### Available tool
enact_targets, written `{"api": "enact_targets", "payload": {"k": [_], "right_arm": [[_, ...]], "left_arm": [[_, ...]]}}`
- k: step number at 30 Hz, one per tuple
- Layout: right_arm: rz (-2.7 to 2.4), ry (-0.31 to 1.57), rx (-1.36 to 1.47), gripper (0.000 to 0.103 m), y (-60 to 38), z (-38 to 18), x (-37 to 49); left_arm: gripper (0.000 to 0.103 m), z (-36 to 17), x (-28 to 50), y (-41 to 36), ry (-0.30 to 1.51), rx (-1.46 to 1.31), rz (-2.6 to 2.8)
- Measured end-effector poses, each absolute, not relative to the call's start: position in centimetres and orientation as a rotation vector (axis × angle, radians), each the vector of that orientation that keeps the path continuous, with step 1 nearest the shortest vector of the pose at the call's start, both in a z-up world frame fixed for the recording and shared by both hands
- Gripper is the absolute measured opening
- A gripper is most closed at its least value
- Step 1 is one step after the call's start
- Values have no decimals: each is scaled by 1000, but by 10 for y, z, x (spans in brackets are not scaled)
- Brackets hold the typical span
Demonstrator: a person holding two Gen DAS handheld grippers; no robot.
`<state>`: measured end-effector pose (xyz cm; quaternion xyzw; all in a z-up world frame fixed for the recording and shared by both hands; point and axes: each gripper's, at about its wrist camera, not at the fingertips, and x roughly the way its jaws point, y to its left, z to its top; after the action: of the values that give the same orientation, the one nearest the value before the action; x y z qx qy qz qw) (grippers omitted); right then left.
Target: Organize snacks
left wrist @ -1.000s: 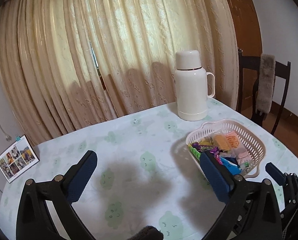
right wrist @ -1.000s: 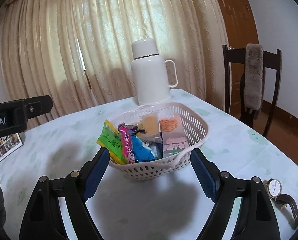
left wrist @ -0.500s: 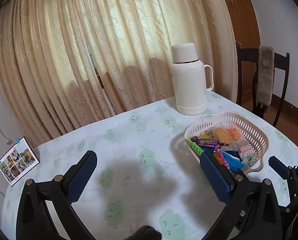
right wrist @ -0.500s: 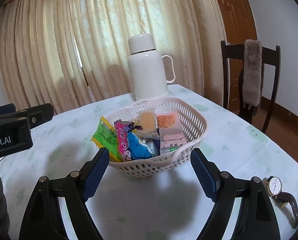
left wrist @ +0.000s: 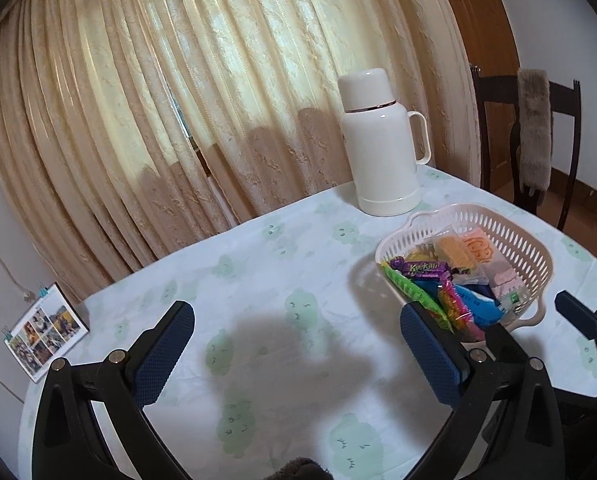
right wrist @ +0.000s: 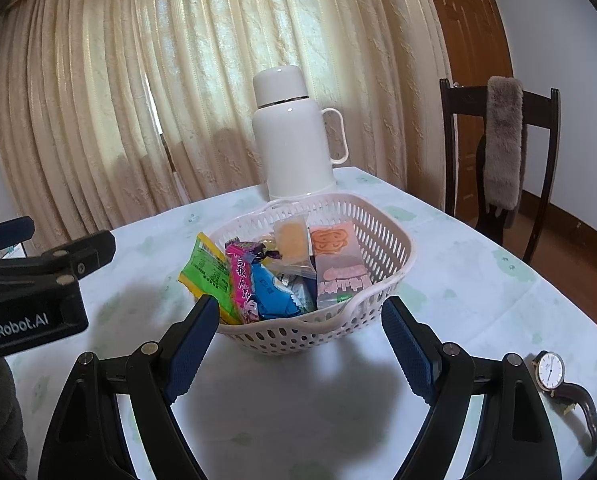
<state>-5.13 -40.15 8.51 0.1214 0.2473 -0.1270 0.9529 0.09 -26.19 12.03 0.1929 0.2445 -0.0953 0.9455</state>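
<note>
Snacks (right wrist: pixel 274 276) fill a white perforated basket (right wrist: pixel 382 236) on the table (right wrist: pixel 458 280), just in front of a white thermos (right wrist: pixel 294 136). Right gripper (right wrist: pixel 298 340) spread, empty, w/ basket just ahead; left gripper (left wrist: pixel 298 356) spread, empty, left of basket. Wristwatch (right wrist: pixel 554 372) right of basket.

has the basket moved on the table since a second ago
No. The basket sits just in front of the white flask as before; only the cameras shifted.
</note>
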Motion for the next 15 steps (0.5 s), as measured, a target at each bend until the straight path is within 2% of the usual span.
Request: {"api": "enact_targets", "payload": {"k": [15], "right_arm": [[-265,544,213,86,-395,78,-47]], "left_arm": [[103,106,5,-248,504,423,-147]]}}
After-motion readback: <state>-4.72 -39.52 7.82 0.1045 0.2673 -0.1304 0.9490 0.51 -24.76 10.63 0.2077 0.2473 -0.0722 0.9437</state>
